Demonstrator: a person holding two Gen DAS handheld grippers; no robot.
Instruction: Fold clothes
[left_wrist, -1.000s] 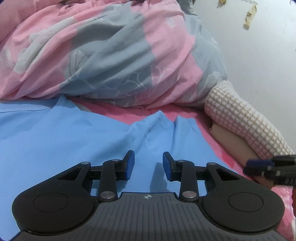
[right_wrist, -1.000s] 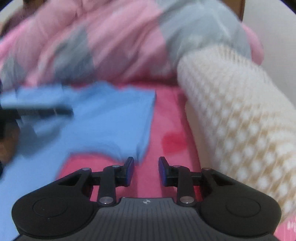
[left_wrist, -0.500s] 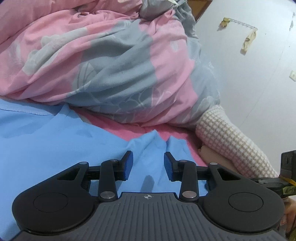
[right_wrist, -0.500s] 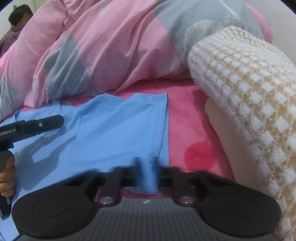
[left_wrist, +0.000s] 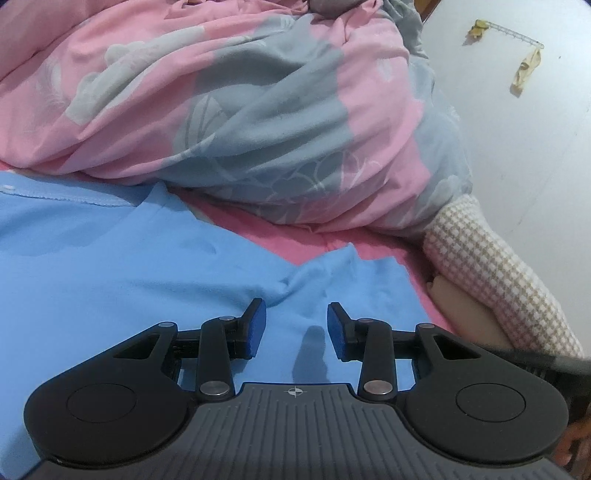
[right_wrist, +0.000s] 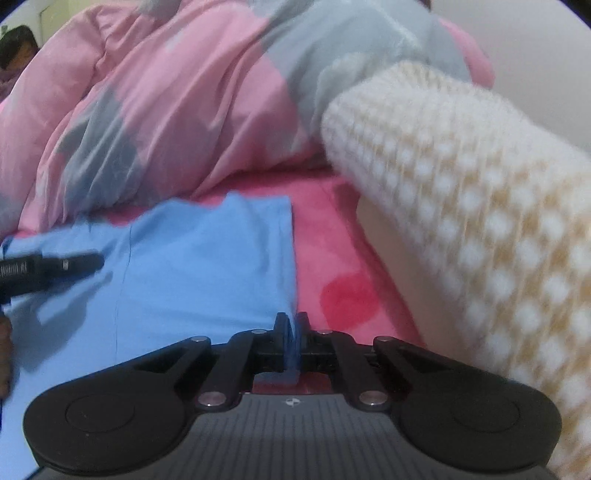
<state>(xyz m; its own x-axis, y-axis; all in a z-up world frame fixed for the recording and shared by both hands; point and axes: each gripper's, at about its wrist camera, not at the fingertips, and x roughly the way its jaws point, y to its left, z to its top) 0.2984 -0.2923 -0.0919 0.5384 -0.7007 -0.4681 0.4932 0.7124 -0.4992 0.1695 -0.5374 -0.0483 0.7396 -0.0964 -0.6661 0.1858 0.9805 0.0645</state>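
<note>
A light blue garment (left_wrist: 110, 280) lies spread on a pink bed sheet (left_wrist: 288, 236). My left gripper (left_wrist: 296, 325) hovers open just above the blue cloth near its sleeve, nothing between its blue pads. In the right wrist view the same blue garment (right_wrist: 192, 266) fills the left half. My right gripper (right_wrist: 291, 332) is shut on the garment's right edge, blue fabric pinched between the pads. The left gripper's body (right_wrist: 48, 267) shows as a dark bar at the far left of that view.
A bunched pink and grey duvet (left_wrist: 229, 110) lies behind the garment. A cream waffle-knit pillow (right_wrist: 480, 229) lies along the right, over a beige cushion (left_wrist: 469, 314). A white wall (left_wrist: 528, 147) stands beyond. A hand (left_wrist: 572, 443) shows at the lower right.
My right gripper moved forward to the garment's edge and went from open to shut on the blue fabric. The left gripper rose and tilted a little, still open.
</note>
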